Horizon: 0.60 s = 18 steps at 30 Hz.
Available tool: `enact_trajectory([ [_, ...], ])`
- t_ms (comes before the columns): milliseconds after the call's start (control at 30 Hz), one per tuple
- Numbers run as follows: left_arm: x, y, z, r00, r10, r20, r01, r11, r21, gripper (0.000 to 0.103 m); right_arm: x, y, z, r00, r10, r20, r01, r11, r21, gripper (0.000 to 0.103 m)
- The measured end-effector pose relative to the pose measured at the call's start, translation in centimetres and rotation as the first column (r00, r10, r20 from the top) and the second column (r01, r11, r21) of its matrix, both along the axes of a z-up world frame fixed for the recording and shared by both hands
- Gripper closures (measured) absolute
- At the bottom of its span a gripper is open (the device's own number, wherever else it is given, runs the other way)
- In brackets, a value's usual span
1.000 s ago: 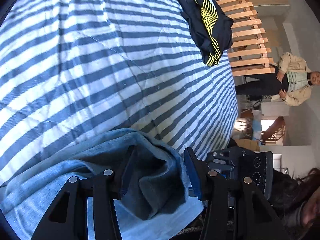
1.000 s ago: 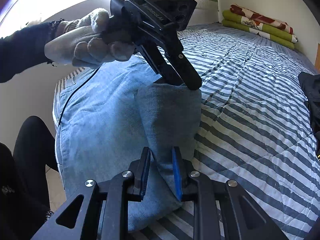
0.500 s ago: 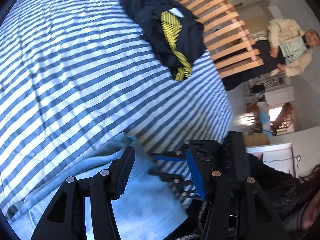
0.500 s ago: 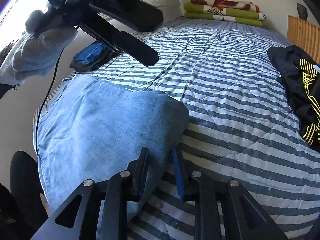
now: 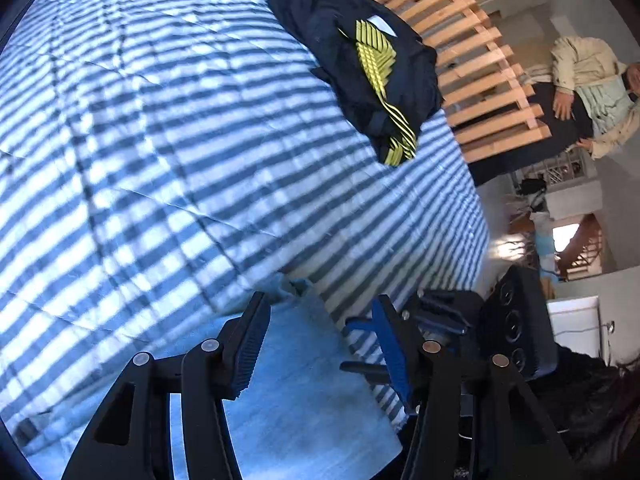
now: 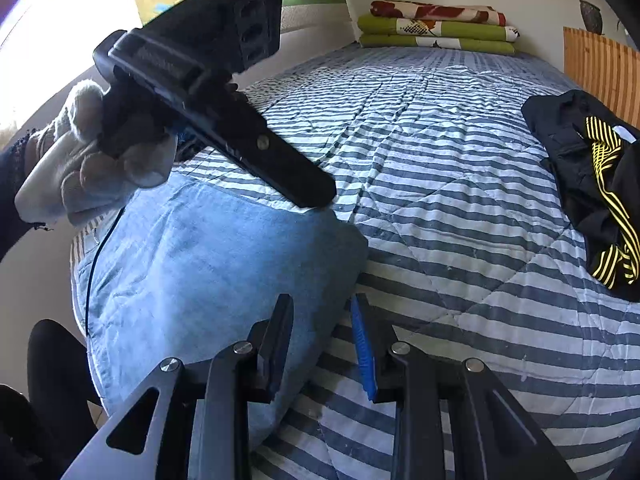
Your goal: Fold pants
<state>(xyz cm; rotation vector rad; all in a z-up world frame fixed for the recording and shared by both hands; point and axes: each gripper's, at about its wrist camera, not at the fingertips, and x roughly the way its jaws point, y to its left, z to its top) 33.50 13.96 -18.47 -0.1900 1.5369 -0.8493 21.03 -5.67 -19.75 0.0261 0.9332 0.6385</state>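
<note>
The light blue jeans [image 6: 200, 280] lie folded flat near the edge of the striped bed [image 6: 460, 200]. My right gripper [image 6: 320, 316] hovers low over their right edge. Its jaws are opening and the pads press on nothing; the denim edge only runs beneath the gap. A gloved hand [image 6: 80, 168] holds my left gripper [image 6: 312, 194] above the jeans' far edge, pointing down. In the left wrist view the left gripper [image 5: 320, 320] is open and empty over the jeans [image 5: 300, 392], with the right gripper [image 5: 352, 344] just to its right.
A crumpled dark garment with yellow stripes [image 6: 580, 180] lies on the bed's far right side. Folded green and red blankets [image 6: 436, 24] are stacked at the head. A wooden slatted frame [image 5: 480, 80] stands beside the bed, and a person [image 5: 588, 92] sits beyond it.
A second ago both grippers pinched a raised fold of the jeans. They have let go, the denim now lies flat, and the left gripper has lifted away.
</note>
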Motion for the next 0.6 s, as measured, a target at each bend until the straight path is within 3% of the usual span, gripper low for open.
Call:
enact_trajectory([
  [133,1.5,0.2,-2.2,0.996,-0.011,-0.089,0.014,0.999,0.035,0.046,0.8,1.0,-1.6,0.999,-0.008,-0.049,0.004,0.998,-0.066,0.075],
  [233,1.9,-0.1,-3.3,0.994,-0.022,-0.106,0.026,0.999,0.040,0.046,1.4,0.9,-2.0,0.995,-0.013,-0.098,0.013,1.000,-0.010,0.073],
  [300,2.0,-0.2,-3.7,0.992,-0.016,-0.126,0.018,1.000,0.012,0.046,0.7,1.6,-1.8,0.998,-0.002,-0.062,0.000,1.000,-0.027,0.073],
  [367,1.6,0.2,-3.5,0.991,-0.028,-0.133,0.029,1.000,0.000,0.046,-0.8,2.8,-1.3,0.999,0.034,0.033,-0.031,0.996,-0.088,0.081],
  [467,0.9,0.8,-3.1,0.990,-0.041,-0.137,0.043,0.999,0.005,0.046,-2.7,4.2,-0.7,0.986,0.101,0.132,-0.082,0.986,-0.146,0.083],
  [600,0.7,1.0,-2.3,0.992,-0.041,-0.117,0.041,0.999,0.001,0.046,-3.8,5.5,-0.8,0.974,0.152,0.168,-0.119,0.974,-0.194,0.083],
])
